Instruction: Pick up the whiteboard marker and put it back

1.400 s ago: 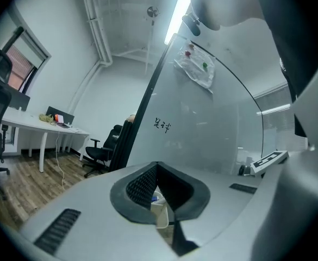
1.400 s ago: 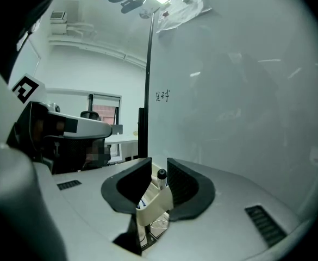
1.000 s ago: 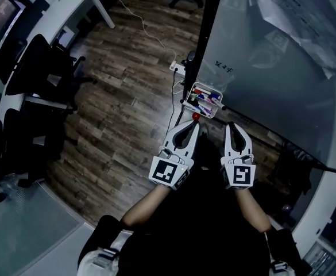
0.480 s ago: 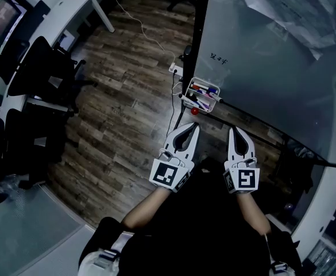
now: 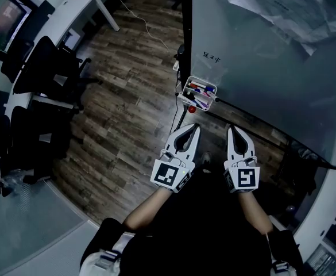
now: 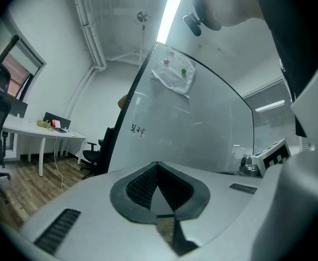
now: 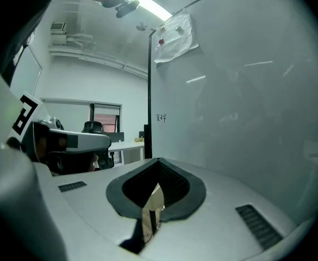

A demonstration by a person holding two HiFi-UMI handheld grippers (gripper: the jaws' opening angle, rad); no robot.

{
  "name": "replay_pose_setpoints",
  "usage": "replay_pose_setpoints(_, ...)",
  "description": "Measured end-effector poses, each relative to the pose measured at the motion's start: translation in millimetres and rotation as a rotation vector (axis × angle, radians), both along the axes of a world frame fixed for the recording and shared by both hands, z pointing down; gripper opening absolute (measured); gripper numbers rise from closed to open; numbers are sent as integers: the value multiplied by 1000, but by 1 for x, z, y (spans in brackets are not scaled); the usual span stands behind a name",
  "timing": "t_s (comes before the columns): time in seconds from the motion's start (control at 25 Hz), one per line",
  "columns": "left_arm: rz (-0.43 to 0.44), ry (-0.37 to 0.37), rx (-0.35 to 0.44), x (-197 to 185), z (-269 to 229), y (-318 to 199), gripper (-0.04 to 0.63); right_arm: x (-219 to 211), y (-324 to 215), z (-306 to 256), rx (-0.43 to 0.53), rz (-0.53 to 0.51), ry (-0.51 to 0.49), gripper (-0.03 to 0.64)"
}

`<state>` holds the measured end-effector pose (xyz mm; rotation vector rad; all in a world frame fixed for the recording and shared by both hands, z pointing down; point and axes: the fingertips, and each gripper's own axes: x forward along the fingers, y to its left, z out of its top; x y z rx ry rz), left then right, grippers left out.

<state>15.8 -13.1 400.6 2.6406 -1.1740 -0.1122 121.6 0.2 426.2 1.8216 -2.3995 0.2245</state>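
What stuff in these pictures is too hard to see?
1. Small black writing on the whiteboard: too small to read in every view.
2. Coloured whiteboard markers in the white tray: head view, too small to count; neither gripper view shows them.
3. Crumpled white paper sheets: head view, cut off by the top edge.
4. Small red round thing below the tray: too small to name.
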Motion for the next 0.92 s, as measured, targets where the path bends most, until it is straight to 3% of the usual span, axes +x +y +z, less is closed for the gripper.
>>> replay_pose_setpoints(0.92, -13, -8, 29, 15, -8, 11, 8, 3, 10, -13, 66, -61, -41, 14)
